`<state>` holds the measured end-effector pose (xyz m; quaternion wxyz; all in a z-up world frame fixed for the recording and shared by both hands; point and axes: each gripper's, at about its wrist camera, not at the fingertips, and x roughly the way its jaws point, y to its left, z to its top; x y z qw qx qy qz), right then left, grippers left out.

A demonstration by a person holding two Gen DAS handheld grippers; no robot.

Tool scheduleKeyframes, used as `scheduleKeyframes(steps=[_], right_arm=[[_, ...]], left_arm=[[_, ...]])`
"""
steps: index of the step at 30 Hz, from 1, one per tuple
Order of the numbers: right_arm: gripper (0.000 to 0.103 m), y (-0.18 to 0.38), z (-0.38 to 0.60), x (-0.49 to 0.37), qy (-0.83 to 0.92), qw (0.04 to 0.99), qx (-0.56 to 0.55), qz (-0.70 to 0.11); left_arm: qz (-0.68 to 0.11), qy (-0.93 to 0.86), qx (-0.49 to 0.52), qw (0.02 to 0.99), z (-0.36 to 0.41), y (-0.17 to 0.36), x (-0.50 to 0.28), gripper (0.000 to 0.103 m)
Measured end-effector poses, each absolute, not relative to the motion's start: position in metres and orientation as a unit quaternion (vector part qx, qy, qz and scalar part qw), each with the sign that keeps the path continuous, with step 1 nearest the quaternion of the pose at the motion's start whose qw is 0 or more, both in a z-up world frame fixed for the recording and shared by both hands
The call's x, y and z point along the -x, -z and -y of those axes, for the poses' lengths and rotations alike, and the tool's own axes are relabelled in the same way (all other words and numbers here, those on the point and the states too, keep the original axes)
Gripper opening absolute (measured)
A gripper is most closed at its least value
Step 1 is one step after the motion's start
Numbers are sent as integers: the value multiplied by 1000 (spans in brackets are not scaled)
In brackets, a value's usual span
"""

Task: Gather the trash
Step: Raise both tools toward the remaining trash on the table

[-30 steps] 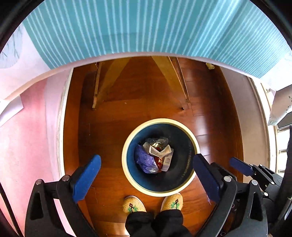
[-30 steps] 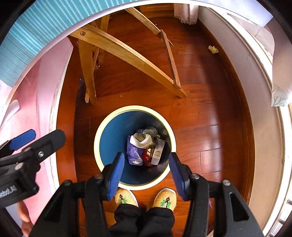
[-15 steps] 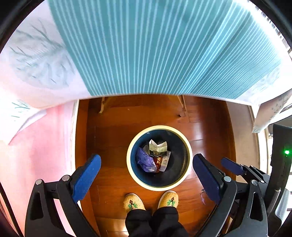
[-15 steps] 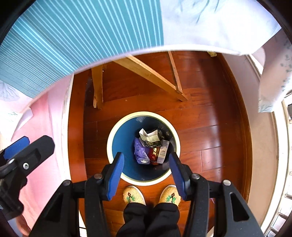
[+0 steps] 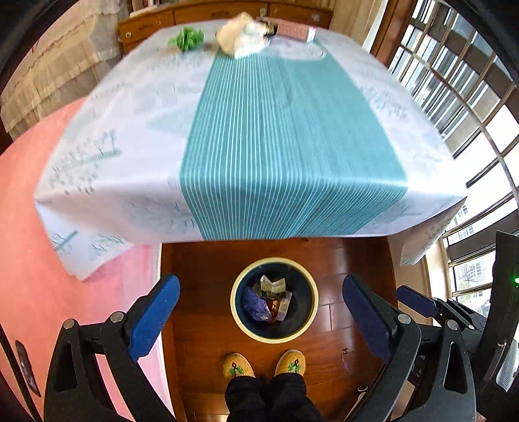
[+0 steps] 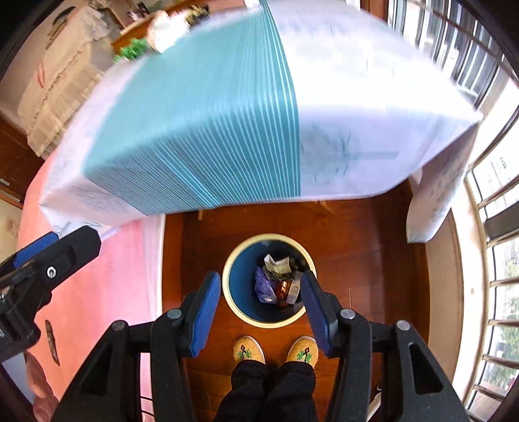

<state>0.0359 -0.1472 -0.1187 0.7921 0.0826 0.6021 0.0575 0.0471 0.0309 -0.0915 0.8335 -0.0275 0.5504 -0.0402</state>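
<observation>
A round bin point(image 5: 245, 319) point(image 6: 233, 308) with a cream rim stands on the wood floor below both grippers, holding several crumpled wrappers point(image 5: 271, 300) point(image 6: 277, 280). My left gripper point(image 5: 261, 313) hangs high above it, wide open and empty. My right gripper point(image 6: 259, 298) is open at a narrower gap, nothing between its blue pads. At the far end of the table lie a green crumpled scrap point(image 5: 187, 39) point(image 6: 133, 48), a beige and white wad point(image 5: 241, 34) point(image 6: 165, 27) and a pink box point(image 5: 293, 31).
A table under a white cloth with a teal striped runner point(image 5: 285, 139) point(image 6: 201, 130) fills the upper view. A person's feet in yellow knit slippers point(image 5: 264, 363) point(image 6: 275, 350) stand just before the bin. A pink rug point(image 5: 29, 259) lies left; barred windows point(image 5: 454, 91) run along the right.
Both grippers have risen well above the table edge, so the tabletop and its far-end trash came into view and the bin looks smaller. Neither gripper's opening changed.
</observation>
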Motion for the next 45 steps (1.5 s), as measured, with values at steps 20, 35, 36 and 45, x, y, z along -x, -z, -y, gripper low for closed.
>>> scheduleKeyframes(steps=[20,35,36,45], right_arm=[[52,-38,153,-41,-107,854,-43,-507],[52,-72,143,-100,-155,873,-24,-462],[52,-72,140,-107,-158,872,-24,-462],[64,-65,100,-201,-162,866,-42,-471]], left_arm=[[-438,9,3,899,-33,-89,-19,100],[-412,-51,35,909,-63,-111,-62,100],[-412,-54,36,909,-68,-110,-69,100],[-425,-45,47,903,-124,-92,-172,100]])
